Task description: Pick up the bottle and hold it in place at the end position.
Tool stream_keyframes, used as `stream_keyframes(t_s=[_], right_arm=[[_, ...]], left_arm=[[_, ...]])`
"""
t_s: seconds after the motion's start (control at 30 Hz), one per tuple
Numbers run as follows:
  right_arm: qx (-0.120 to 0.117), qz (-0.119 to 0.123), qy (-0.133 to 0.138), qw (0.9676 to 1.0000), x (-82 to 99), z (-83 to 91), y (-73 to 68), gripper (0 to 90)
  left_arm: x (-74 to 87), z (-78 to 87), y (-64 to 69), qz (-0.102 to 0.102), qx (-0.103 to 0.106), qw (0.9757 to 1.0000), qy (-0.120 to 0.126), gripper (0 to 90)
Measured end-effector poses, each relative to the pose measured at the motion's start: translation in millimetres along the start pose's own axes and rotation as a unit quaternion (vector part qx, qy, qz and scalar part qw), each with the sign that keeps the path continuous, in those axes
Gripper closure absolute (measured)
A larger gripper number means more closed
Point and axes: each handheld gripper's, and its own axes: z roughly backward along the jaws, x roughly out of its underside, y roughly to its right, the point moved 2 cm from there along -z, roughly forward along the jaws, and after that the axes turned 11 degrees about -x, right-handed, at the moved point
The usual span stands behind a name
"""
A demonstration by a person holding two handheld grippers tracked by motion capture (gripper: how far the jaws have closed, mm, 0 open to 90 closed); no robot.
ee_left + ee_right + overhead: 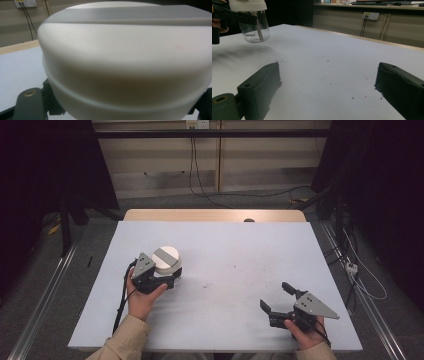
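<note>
A clear bottle with a white and grey lid (166, 256) is at the left of the pale table (240, 245). My left gripper (171, 274) is shut on it just under the lid. In the left gripper view the lid (125, 57) looms close and blurred, with the black jaws at the bottom corners. From the right gripper view, the bottle (253, 27) hangs slightly above the table, a straw inside it, and casts a shadow below. My right gripper (276, 296) rests at the front right, open, with bare table between its jaws (329, 85).
Small dark smudges (207, 284) mark the middle of the table. A small dark object (248, 220) sits at the wooden back edge. Cables (200, 185) run along the floor and wall behind. Metal rails (45, 300) flank both sides.
</note>
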Motion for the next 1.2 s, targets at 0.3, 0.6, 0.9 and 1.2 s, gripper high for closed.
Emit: stream_keyframes(t_s=[0.3, 0.6, 0.9, 1.2], right_arm=[[-0.001, -0.003, 0.002, 1.0000, 0.1, -0.3, -0.1, 5.6], [-0.001, -0.003, 0.003, 1.0000, -0.1, -0.3, -0.3, 5.6], [-0.004, -0.002, 0.000, 1.0000, 0.2, -1.1, -0.6, 5.2], [-0.004, -0.004, 0.002, 1.0000, 0.0, -1.0, -0.3, 5.2]], left_arm=[[-6.1, -6.5, 6.3, -0.001, 0.006, 1.0000, 0.007, 18.7], [-8.4, -13.2, 11.3, -0.005, 0.011, 0.9999, 0.006, 18.7], [-13.1, -21.8, 15.9, 0.000, 0.015, 0.9998, 0.011, 18.7], [-17.7, -27.4, 19.2, 0.004, 0.018, 0.9997, 0.014, 18.7]])
